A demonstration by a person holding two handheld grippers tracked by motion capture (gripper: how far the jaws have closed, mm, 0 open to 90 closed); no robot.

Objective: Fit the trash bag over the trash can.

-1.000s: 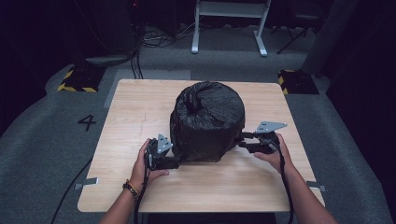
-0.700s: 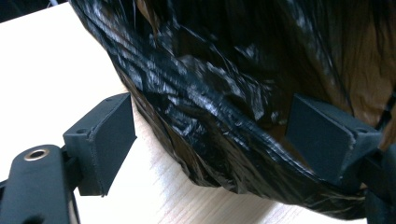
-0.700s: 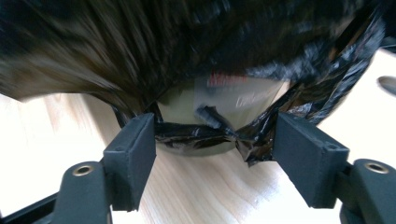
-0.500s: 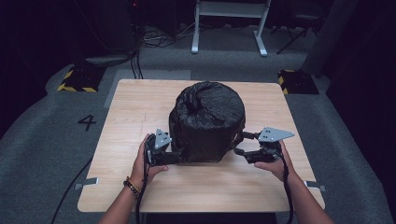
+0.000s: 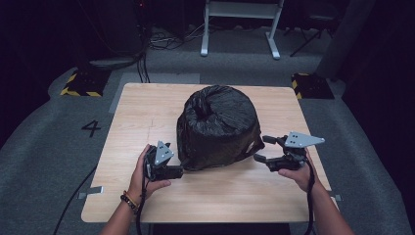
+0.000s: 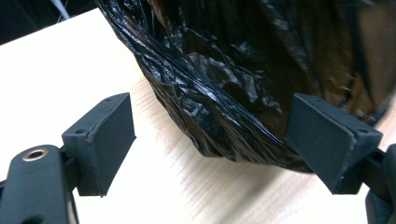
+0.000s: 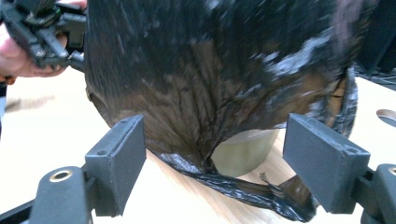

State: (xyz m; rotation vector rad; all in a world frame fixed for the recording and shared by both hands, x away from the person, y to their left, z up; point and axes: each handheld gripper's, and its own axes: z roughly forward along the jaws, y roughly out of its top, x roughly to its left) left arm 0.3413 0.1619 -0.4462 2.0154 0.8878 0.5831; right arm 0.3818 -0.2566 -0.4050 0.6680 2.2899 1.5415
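While the black plastic bag (image 5: 218, 128) sits near the middle of the wooden surface (image 5: 137, 112), drawn over a rounded bulky object, both tools flank its near side. Bag top is gathered into a knot toward the left of its crown in the high view. Film is crinkled and glossy; in the right gripper view a pale greenish container (image 7: 243, 149) shows under the bag's lifted lower edge, and a loose strip of film trails onto the wood.

Left tool (image 5: 172, 171): held in the left hand (image 5: 147, 171), level, pointed at the bag's lower left flank. Jaws stand wide in the left gripper view; the bag's bottom edge (image 6: 233, 135) lies between and beyond them, pads not pressing on it.

Right tool (image 5: 264, 149): held in the right hand (image 5: 296, 171), just beside the bag's lower right flank. Jaws have just been opening and now stand wide apart; the bag is ahead of them, nothing is pinched.

Floor marking "4" (image 5: 91, 128) lies on the grey carpet left of the surface.
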